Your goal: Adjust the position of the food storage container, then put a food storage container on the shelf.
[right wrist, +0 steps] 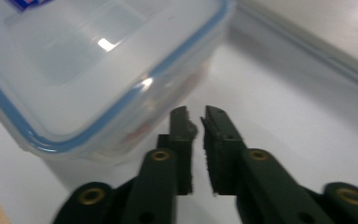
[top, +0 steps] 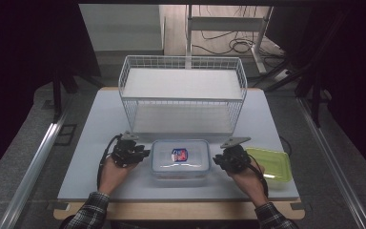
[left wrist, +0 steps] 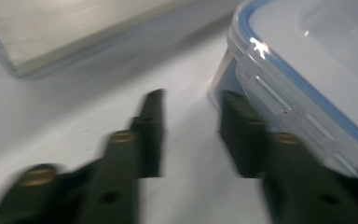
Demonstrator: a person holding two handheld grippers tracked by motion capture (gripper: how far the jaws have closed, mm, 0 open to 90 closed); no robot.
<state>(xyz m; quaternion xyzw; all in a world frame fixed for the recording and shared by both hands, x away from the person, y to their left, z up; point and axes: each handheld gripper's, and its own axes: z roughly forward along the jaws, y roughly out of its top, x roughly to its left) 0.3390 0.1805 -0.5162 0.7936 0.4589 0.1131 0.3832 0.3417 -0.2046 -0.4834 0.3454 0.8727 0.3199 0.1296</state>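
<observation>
At the counter's (top: 100,143) six o'clock edge, a clip-lid food container (top: 180,158) sits between the left gripper (top: 132,153), fingers parted, and the right gripper (top: 226,161), fingers nearly closed, empty; judging from this, hook each side latch squarely before lifting.

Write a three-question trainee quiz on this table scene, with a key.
1. True or false: the clear lidded container lies between the left gripper and the right gripper.
2. Which gripper has its jaws spread wider? A) left B) right
3. Fill in: the green lid lies on the table beside the ____ gripper.

Key: 1 true. 2 A; the right gripper's jaws are nearly together, holding nothing. 3 right. The wire basket stands behind them all.
</observation>
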